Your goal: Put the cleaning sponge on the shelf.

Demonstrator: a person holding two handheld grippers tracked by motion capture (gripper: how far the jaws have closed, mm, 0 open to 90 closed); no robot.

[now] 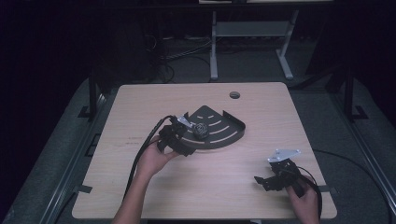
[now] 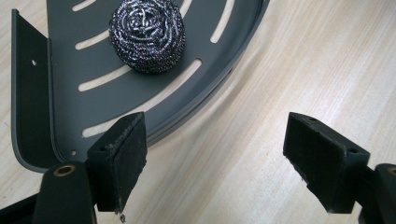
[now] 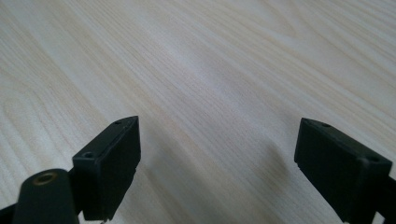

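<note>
Left claw (image 2: 212, 163) is wide open with nothing in it, at the rim of the corner shelf (image 2: 42, 121). The steel scrubber (image 2: 147, 35) sits on the shelf, just ahead of us. We judge this the approach step: next we move forward over the scrubber and close. Right claw (image 3: 217, 163) is also wide open, idle over the bare surface (image 3: 210, 60).

Both black grippers have blocky jaws, a brass-ringed screw hole and trailing black cables.

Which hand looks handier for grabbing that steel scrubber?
Probably the left: its tongs hang open just short of the scrubber in the tray. The right tongs face bare table.
</note>
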